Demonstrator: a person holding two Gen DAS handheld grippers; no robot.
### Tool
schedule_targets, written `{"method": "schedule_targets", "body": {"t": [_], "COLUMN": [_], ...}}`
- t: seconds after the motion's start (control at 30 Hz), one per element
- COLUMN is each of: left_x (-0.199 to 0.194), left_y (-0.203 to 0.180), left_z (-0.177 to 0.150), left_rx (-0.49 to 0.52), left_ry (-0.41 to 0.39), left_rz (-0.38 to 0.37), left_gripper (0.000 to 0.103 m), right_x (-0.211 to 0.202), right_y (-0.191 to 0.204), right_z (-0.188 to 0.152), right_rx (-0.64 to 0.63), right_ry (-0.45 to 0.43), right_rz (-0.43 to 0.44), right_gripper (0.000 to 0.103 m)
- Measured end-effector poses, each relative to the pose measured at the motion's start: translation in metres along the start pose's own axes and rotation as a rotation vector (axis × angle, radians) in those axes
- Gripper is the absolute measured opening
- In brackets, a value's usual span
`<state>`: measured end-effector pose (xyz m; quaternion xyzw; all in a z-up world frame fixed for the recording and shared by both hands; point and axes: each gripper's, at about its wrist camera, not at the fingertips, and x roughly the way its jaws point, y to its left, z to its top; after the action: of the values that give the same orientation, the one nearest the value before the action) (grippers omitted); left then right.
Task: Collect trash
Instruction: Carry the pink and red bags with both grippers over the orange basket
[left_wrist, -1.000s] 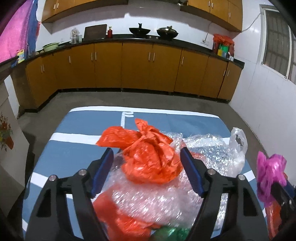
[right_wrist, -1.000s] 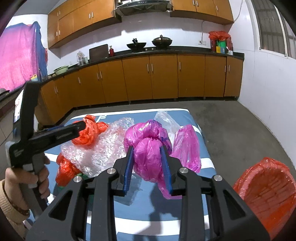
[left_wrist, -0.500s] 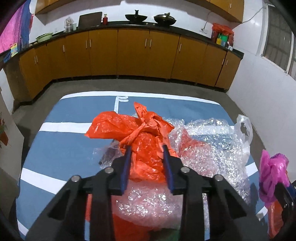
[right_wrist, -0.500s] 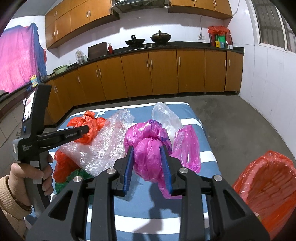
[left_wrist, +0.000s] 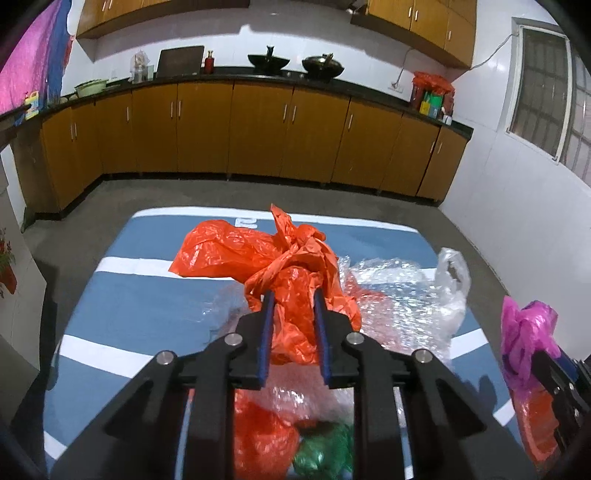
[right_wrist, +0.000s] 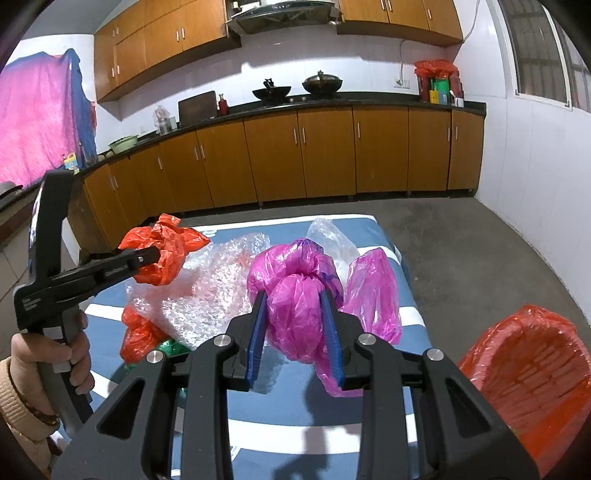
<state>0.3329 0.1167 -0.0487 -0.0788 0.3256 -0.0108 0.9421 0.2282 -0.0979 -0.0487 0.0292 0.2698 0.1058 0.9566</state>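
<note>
Left wrist view: I am seeing my left gripper (left_wrist: 293, 317) at frame centre; its jaws have just been closing and are now pinching the crumpled orange bag (left_wrist: 291, 273).
Right wrist view: my right gripper (right_wrist: 295, 321) is clamping the knotted magenta bag (right_wrist: 295, 291) at frame centre.
Table: the blue table (left_wrist: 147, 299) with white stripes is carrying bubble wrap (left_wrist: 399, 295), a clear bag (left_wrist: 452, 273) and a green bag (left_wrist: 325, 450).
Second pink bag: a loose pink bag (right_wrist: 373, 291) is lying just right of the magenta one.
Basket: an orange-lined basket (right_wrist: 528, 365) is sitting at lower right.
Hand: a hand (right_wrist: 48, 354) is gripping the left handle at lower left.
</note>
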Motion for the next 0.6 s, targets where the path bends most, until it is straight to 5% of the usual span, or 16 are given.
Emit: {"method": "schedule_targets", "body": {"t": [0.6], "left_x": [-0.106], "left_y": [-0.075], "left_z": [-0.033], "left_rx": [0.109], "left_ry": [-0.063], "left_rz": [-0.179], "left_gripper": [0.021], "right_x": [-0.085], "right_y": [-0.05], "right_z": [-0.012], "right_rx": [0.066], "right_ry": [-0.063], "right_rz": [-0.136], "right_gripper": [0.03]}}
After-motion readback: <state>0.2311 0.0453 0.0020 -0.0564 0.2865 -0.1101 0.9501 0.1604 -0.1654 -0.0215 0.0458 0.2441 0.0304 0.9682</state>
